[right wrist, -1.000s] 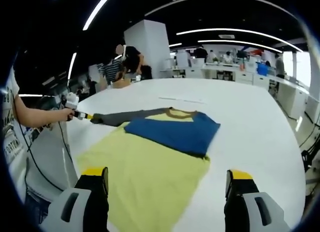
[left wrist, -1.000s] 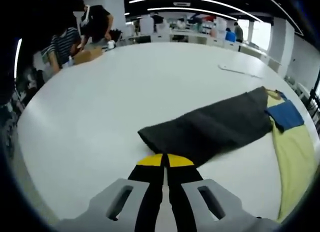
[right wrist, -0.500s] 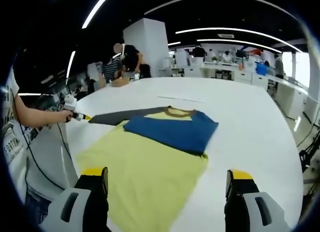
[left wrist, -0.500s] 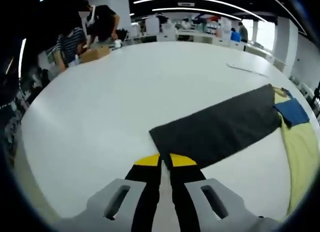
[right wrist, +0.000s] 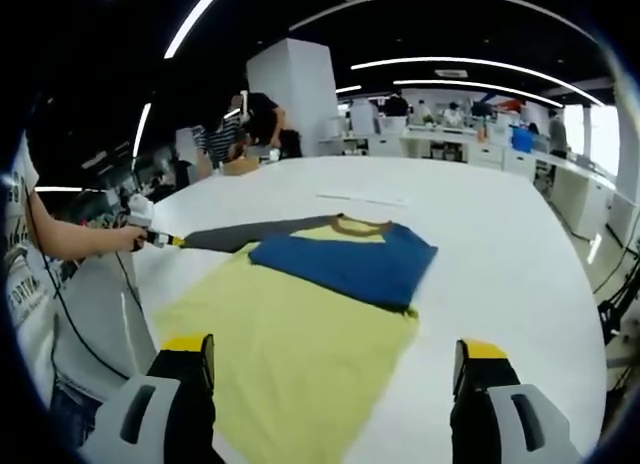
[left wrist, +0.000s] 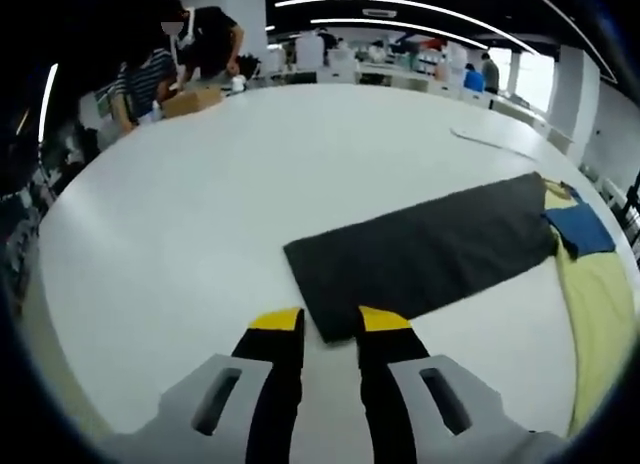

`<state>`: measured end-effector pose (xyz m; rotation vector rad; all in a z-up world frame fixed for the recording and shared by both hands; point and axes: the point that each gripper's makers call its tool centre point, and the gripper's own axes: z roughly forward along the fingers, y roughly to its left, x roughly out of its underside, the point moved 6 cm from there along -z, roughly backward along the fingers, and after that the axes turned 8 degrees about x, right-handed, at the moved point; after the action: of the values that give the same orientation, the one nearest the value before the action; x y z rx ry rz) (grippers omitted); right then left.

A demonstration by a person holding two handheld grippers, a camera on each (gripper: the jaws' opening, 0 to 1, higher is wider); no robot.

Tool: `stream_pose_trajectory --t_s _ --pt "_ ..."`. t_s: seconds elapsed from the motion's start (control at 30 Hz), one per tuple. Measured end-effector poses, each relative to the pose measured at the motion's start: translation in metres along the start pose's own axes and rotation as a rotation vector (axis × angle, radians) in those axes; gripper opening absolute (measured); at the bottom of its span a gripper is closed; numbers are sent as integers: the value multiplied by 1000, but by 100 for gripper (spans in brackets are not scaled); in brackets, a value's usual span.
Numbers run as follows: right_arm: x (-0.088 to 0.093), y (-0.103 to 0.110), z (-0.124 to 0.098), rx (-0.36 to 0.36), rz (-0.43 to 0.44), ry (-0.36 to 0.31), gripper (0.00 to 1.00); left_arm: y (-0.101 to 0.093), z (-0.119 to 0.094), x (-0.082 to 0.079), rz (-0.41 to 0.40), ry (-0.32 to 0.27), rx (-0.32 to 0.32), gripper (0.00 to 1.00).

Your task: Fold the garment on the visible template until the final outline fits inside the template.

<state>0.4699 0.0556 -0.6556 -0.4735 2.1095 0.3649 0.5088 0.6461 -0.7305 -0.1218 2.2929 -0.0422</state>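
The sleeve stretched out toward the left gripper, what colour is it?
Dark grey sleeve, plain with no pattern; the left gripper view shows it best, lying flat on the white table.

1. My left gripper (left wrist: 330, 322) has its jaws parted, straddling the near corner of the dark grey sleeve (left wrist: 420, 254).
2. The sleeve lies flat on the white table (left wrist: 200, 204), stretching toward the yellow garment (left wrist: 600, 294) at the table's right edge.

- An open-plan office or lab hall, dark ceiling crossed by long strip lights (right wrist: 470, 84).
- A wide white worktop (left wrist: 250, 164) spreads across the foreground.
- Rows of desks (right wrist: 440, 139) at the back, with people (left wrist: 175, 54) standing and sitting at them.
- A white square pillar (right wrist: 295, 89) rises mid-room.
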Motion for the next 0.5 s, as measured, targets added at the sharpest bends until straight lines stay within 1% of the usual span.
stream_pose_trajectory --t_s 0.17,0.2,0.33,0.43,0.5 --pt "-1 2 -1 -10 0 -11 99 0 0 4 -17 12 -16 15" --pt "0 2 -1 -8 0 -9 99 0 0 3 -23 6 -18 15" --pt "1 1 -1 -6 2 -8 99 1 1 4 -92 -7 -23 14" --pt "1 2 -1 -7 15 -17 99 1 1 4 -92 2 -29 14" --pt "1 2 -1 -5 12 -16 99 0 1 3 -112 5 -36 14"
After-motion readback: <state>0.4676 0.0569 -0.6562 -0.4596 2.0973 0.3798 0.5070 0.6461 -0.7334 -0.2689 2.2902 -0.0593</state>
